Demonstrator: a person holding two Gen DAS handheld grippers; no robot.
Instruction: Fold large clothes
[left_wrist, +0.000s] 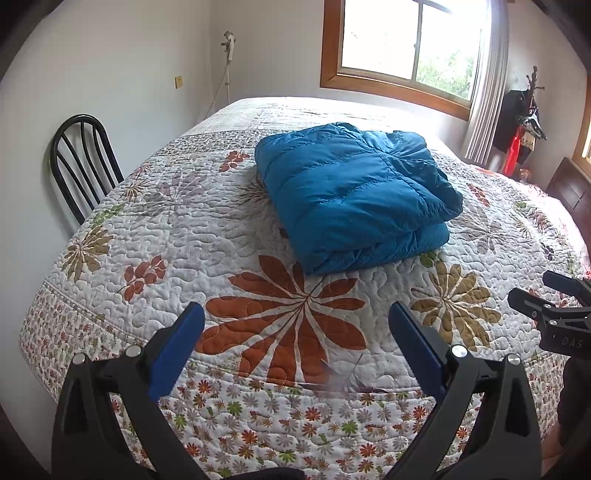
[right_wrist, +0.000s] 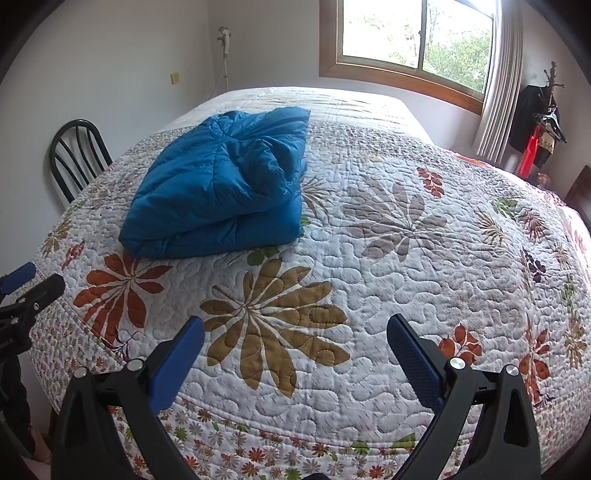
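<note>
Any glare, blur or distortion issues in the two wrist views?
Left wrist: window blown out, far end of the bed washed pale; strong fisheye bowing, dark corners. Right wrist: window less clipped, trees visible; same bowing. Blue jacket sharp in both; no motion blur.

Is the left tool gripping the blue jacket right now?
No. The left tool is open and empty over the quilt, short of the folded blue jacket.
</note>
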